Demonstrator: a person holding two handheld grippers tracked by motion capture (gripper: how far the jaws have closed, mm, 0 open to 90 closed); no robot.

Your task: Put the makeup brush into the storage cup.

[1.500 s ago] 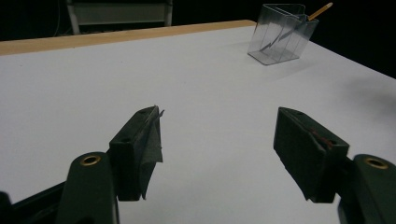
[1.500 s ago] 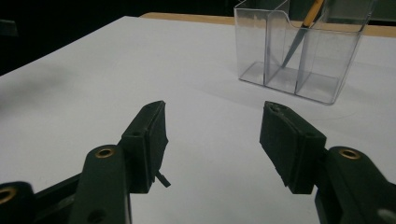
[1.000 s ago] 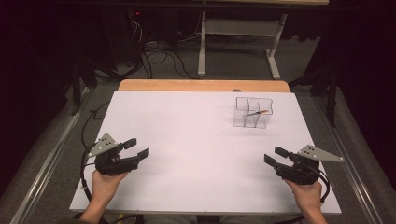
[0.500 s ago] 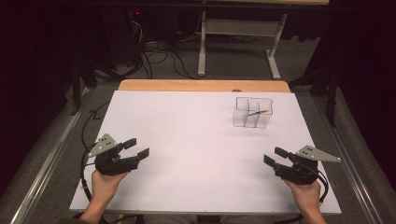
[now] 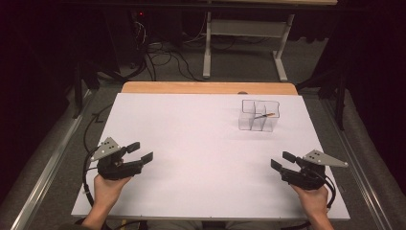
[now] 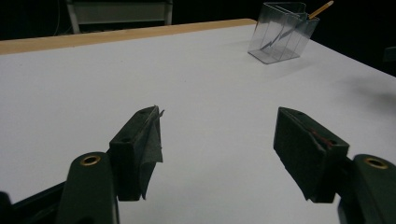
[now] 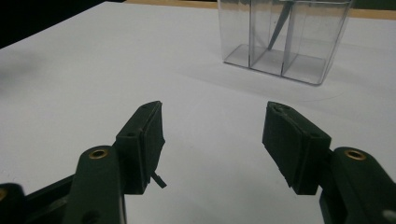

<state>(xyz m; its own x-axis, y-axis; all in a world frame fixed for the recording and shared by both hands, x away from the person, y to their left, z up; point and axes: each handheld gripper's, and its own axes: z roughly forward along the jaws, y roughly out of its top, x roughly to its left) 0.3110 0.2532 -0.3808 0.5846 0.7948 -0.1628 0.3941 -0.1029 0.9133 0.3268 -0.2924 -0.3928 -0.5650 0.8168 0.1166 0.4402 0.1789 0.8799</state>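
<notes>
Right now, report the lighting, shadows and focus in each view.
High view: the white table is evenly lit, its surroundings dark. Left gripper view: the clear container is slightly soft, with a faint shadow at the right edge. Right gripper view: the container casts a soft shadow; the near jaws are a little blurred.

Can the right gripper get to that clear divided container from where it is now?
Probably yes. The right gripper is open, and bare white table lies between it and the clear divided container.

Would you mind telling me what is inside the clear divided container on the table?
One thin stick leans in the clear container, its light tip poking above the rim. The other compartments look empty; its lower end is blurred through the walls.
</notes>
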